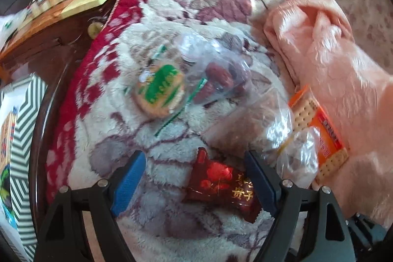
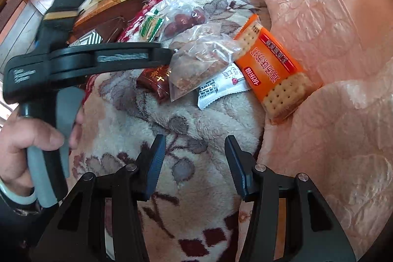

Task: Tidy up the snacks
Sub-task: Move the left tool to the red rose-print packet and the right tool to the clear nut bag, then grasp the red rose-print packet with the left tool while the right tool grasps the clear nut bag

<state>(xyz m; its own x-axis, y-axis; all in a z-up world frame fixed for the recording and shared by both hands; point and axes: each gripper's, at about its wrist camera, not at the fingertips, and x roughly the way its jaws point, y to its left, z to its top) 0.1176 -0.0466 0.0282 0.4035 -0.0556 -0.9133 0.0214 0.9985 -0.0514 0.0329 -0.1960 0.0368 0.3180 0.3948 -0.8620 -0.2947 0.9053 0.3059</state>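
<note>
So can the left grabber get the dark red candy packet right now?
Probably yes. The left gripper is open with the dark red packet lying between its fingers on the fuzzy blanket. Nothing covers the packet there; the clear bag sits just beyond it.

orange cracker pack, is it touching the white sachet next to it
Touching. In the right wrist view the orange cracker pack lies over the upper right end of the white sachet, hiding that end with no gap between them.
</note>
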